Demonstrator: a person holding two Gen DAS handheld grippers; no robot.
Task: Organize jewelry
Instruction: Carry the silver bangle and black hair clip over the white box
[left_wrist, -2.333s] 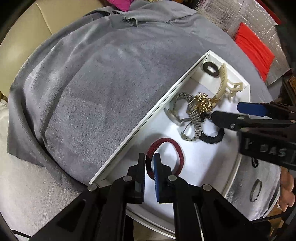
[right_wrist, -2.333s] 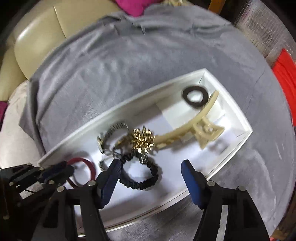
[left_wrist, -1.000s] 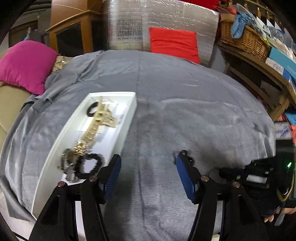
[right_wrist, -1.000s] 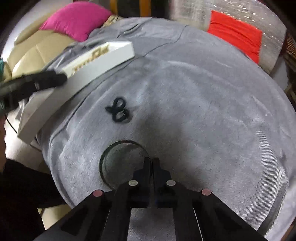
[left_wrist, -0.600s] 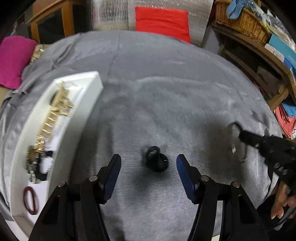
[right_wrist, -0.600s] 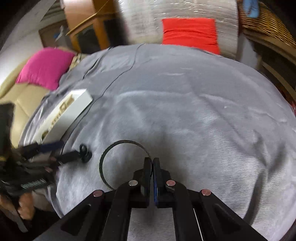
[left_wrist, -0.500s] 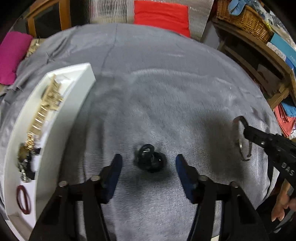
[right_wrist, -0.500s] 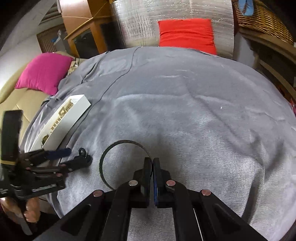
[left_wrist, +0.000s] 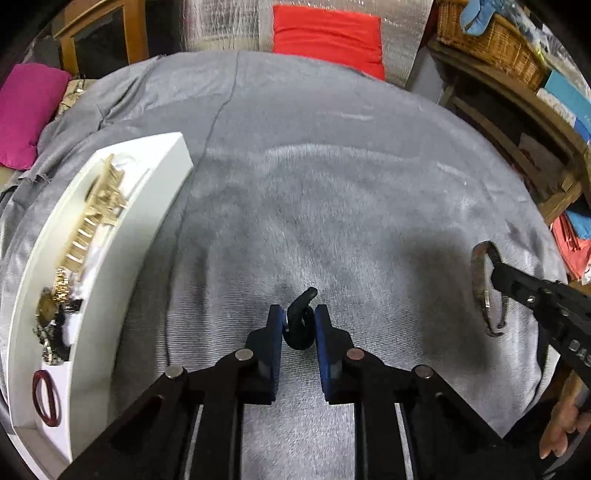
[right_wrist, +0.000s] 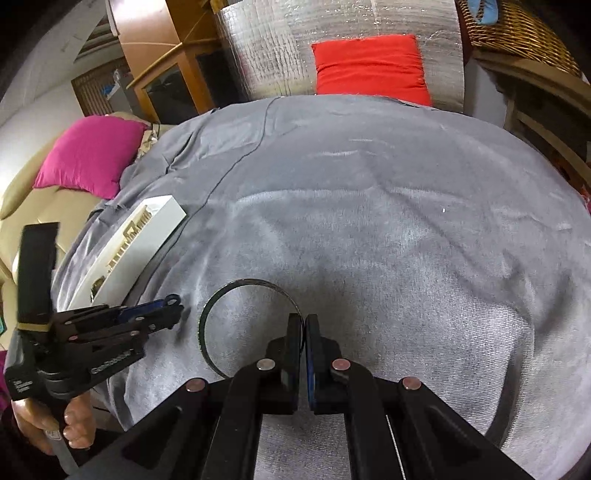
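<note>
My left gripper (left_wrist: 298, 323) is shut on a small black hair tie (left_wrist: 300, 321) on the grey cloth (left_wrist: 332, 192). My right gripper (right_wrist: 304, 334) is shut on a thin dark open bangle (right_wrist: 236, 306) and holds it above the cloth; the bangle also shows in the left wrist view (left_wrist: 484, 291). A white tray (left_wrist: 147, 206) at the left holds a cream hair claw (left_wrist: 96, 214), a gold brooch, a metal watch, a black bracelet (left_wrist: 61, 332) and a dark red ring bracelet (left_wrist: 46, 398). The left gripper also shows in the right wrist view (right_wrist: 162, 306).
A pink cushion (right_wrist: 88, 151) and a beige sofa lie beyond the tray. A red cushion (right_wrist: 369, 66) leans on a silver foil panel at the back. A wooden shelf with a wicker basket (left_wrist: 491, 40) stands at the right.
My left gripper swung from the tray to the black hair tie and closed on it. My right gripper closed on the bangle and lifted it off the cloth.
</note>
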